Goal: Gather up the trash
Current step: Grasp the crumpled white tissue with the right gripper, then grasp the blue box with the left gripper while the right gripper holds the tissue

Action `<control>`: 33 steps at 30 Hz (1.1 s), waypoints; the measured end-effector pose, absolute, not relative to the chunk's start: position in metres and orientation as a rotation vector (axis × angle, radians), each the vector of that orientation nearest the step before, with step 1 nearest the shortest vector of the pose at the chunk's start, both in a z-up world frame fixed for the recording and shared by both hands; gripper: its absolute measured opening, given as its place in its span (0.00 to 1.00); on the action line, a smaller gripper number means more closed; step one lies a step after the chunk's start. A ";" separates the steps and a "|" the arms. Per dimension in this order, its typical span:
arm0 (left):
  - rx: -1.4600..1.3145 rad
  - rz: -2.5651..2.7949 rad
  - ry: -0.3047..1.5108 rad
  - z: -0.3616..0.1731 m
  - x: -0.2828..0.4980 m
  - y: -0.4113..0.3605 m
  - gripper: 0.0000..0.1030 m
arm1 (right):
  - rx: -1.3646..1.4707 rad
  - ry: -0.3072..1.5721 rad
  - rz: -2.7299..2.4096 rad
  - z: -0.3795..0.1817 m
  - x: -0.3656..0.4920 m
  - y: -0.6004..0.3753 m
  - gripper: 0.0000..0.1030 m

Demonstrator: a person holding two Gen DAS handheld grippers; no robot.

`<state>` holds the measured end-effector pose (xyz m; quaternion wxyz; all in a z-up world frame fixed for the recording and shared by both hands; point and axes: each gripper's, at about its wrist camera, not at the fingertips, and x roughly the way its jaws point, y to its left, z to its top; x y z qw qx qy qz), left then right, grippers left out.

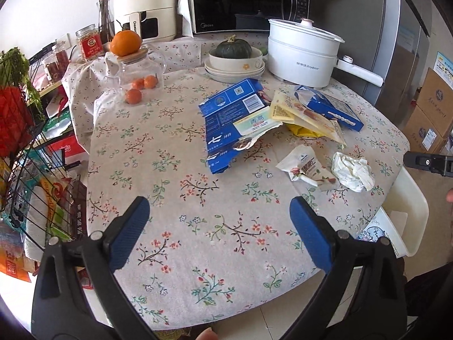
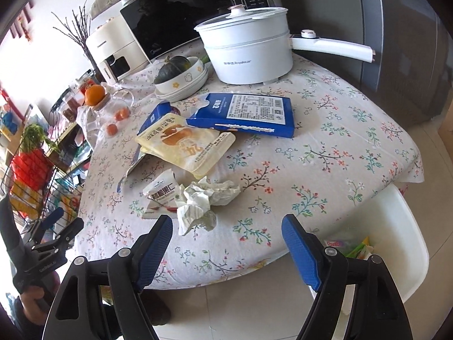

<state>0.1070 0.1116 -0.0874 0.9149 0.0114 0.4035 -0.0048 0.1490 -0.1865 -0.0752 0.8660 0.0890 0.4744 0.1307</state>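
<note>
Trash lies on the floral tablecloth (image 1: 198, 192): a crumpled white tissue (image 1: 352, 174) (image 2: 202, 201), a white snack wrapper (image 1: 304, 168) (image 2: 162, 194), a yellow pouch (image 1: 307, 117) (image 2: 185, 147), a flattened blue box (image 1: 232, 119) and a second blue box (image 1: 329, 107) (image 2: 243, 114). A white bin (image 2: 379, 235) (image 1: 402, 218) stands beside the table's right edge with wrappers inside. My left gripper (image 1: 219, 226) is open and empty over the near table. My right gripper (image 2: 226, 243) is open and empty, just short of the tissue.
At the back stand a white electric pot (image 1: 303, 53), stacked bowls with a green squash (image 1: 233, 59), a glass jar with oranges (image 1: 138, 73), an air fryer (image 1: 144, 5) and a microwave (image 1: 243, 0). A wire rack (image 1: 31, 175) stands at the left. Cardboard boxes (image 1: 433, 113) lie at the right.
</note>
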 end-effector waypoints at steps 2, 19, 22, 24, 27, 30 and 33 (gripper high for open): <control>0.011 0.004 0.839 -0.090 0.106 0.123 0.96 | 0.163 0.999 0.295 -0.080 0.154 -0.169 0.79; -0.008 0.022 0.872 -0.101 0.110 0.150 0.96 | 0.156 1.094 0.239 -0.135 0.204 -0.116 0.71; 0.001 0.018 0.881 -0.103 0.111 0.149 0.96 | 0.185 1.123 0.228 -0.143 0.210 -0.121 0.37; 0.004 0.015 0.885 -0.103 0.112 0.148 0.96 | 0.212 1.134 0.230 -0.146 0.212 -0.125 0.29; 0.001 0.004 0.887 -0.103 0.113 0.146 0.96 | 0.216 1.124 0.241 -0.141 0.212 -0.127 0.26; -0.003 -0.007 0.891 -0.104 0.114 0.143 0.96 | 0.205 1.109 0.262 -0.132 0.208 -0.126 0.25; -0.016 -0.025 0.902 -0.105 0.116 0.139 0.96 | 0.194 1.091 0.281 -0.122 0.203 -0.128 0.25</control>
